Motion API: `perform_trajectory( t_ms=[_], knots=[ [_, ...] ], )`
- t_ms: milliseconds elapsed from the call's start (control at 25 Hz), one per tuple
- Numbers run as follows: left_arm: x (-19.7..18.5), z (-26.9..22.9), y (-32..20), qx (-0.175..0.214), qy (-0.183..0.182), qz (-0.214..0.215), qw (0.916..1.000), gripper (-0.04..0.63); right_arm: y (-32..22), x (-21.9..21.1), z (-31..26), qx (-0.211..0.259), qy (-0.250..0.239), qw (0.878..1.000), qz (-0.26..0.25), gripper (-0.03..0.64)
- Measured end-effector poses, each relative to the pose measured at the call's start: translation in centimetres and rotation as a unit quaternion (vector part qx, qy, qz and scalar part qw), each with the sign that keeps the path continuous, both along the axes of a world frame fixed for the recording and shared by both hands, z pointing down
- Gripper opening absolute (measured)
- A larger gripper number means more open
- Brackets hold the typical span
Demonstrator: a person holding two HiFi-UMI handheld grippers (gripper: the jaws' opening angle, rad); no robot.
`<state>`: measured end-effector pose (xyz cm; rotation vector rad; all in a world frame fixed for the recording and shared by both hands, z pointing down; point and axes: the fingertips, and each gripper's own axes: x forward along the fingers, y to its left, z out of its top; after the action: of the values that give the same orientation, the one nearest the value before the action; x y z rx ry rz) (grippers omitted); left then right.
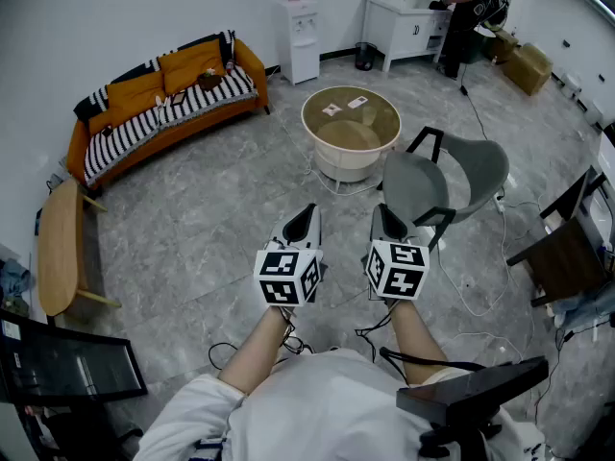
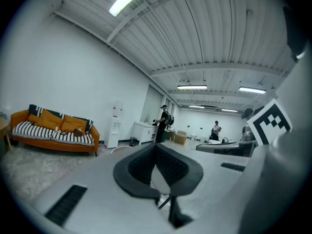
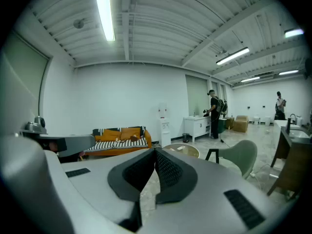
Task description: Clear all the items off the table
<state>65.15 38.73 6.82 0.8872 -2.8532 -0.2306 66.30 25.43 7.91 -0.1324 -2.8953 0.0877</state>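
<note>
A round glass-topped table [image 1: 351, 123] stands ahead of me on the grey floor, with two small flat items [image 1: 344, 106] lying on its top. The same table [image 3: 181, 150] shows small just past my right jaws. My left gripper [image 1: 306, 221] and right gripper [image 1: 388, 221] are held side by side at chest height, well short of the table. Both are shut with nothing between the fingers. In the left gripper view my left gripper [image 2: 156, 152] points level across the room. In the right gripper view my right gripper [image 3: 156, 159] points slightly downward toward the table.
A grey chair [image 1: 452, 182] stands right of the table. An orange sofa [image 1: 163, 99] with striped cover lines the left wall, and a wooden bench [image 1: 60, 248] sits nearer. A water dispenser [image 1: 301, 36], a white cabinet [image 1: 404, 27] and a person [image 1: 471, 12] are at the back. Cables [image 1: 480, 296] trail on the floor.
</note>
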Motion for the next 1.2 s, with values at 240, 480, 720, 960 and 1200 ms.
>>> perform_trajectory(
  t_ms=[240,480,720,960,1200],
  knots=[
    [-0.7,0.4,2.9,-0.001,0.007,-0.003,1.0000,0.008,3.2,-1.4,1.1,-0.007,0.023,1.000,-0.006,0.025],
    [-2.1,1.1,5.2,0.001,0.017,-0.002,0.9998,0.008,5.4,-2.6,2.4,-0.011,0.041,0.999,-0.002,0.025],
    [-3.6,1.6,5.8,-0.001,0.021,0.002,0.9998,0.008,6.2,-4.0,2.8,-0.010,0.048,0.999,-0.001,0.025],
    [-7.5,1.9,5.5,0.000,0.023,-0.007,0.9997,0.008,5.5,-7.9,3.6,-0.006,0.058,0.998,-0.006,0.025],
    [-13.5,1.8,4.2,-0.002,0.023,-0.017,0.9996,0.008,4.1,-14.1,3.8,-0.004,0.063,0.998,-0.013,0.025]
  ],
)
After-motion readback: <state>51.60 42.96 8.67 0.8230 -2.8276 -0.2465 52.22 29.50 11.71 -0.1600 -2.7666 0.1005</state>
